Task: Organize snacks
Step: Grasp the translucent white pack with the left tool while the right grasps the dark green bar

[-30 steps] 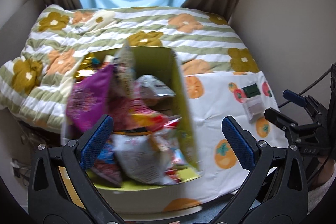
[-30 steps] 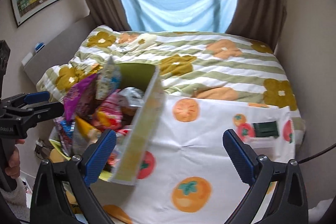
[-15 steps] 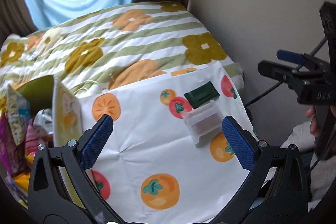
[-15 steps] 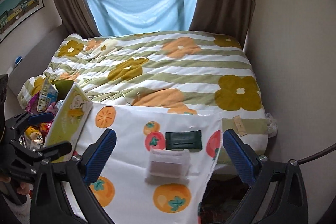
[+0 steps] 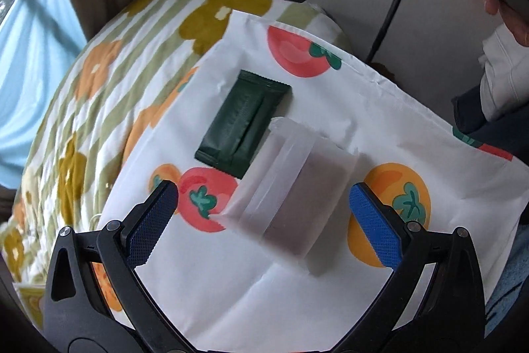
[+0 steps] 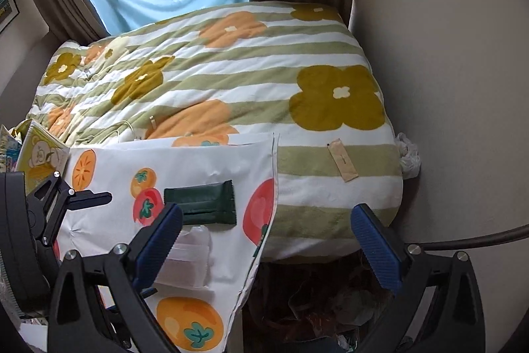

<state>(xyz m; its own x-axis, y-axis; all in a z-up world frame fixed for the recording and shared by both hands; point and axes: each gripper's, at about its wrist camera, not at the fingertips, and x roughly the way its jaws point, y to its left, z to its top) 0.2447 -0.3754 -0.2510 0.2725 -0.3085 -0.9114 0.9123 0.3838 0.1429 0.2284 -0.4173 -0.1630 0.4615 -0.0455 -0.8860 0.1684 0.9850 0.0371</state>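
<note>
A: Snacks on the bed: a translucent snack pack (image 5: 291, 197) lies on the fruit-print cloth (image 5: 330, 108), touching the dark green wrapper (image 5: 243, 121) on its far side.

B: And the left hand-held gripper (image 5: 264, 214)?

A: Spread wide and empty, straddling the pack; this looks like the approach to a pickup. Next: lower, then close across it.

B: The right hand-held gripper (image 6: 267, 240)?

A: Wide too, empty, off the cloth's edge beyond the pack.

The translucent snack packet (image 5: 291, 197) is blurred, its contents unreadable; in the right wrist view a blue finger pad (image 6: 158, 245) hides its left part. At 9 o'clock, the bear-printed box (image 6: 41, 156) is cut off.
</note>
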